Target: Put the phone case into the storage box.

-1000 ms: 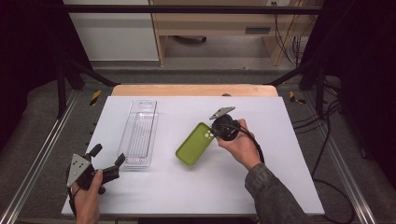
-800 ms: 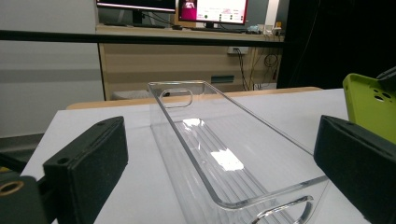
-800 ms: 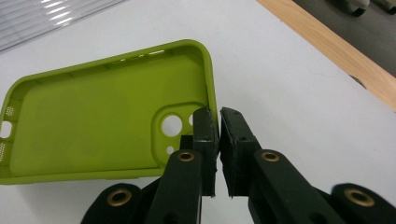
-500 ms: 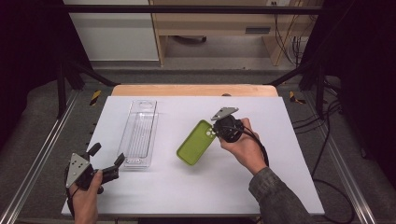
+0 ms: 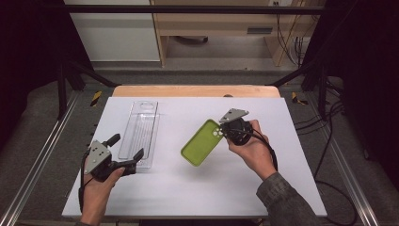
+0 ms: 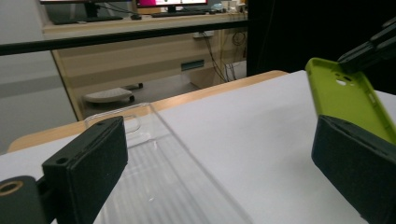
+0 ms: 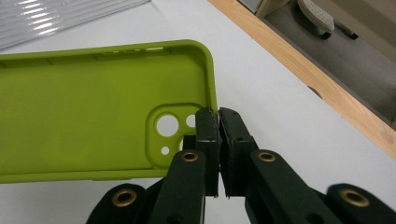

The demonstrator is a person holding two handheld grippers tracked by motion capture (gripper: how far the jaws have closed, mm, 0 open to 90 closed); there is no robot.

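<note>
Clear plastic tray [image 5: 139, 133] lying lengthwise on the white table [image 5: 188, 188], nothing visible inside it. Right of the tray, the green phone case [image 5: 202, 142] is held tilted, its lower end near the table, pinched at its camera-cutout corner by the right hand-held gripper [image 5: 225, 130]. Right gripper view: jaws clenched on the case wall [image 7: 210, 79] beside the lens holes. Left hand-held gripper [image 5: 126, 153], at the tray's near end, released, jaws spread wide; left gripper view places the tray [image 6: 159, 168] between them.
</note>
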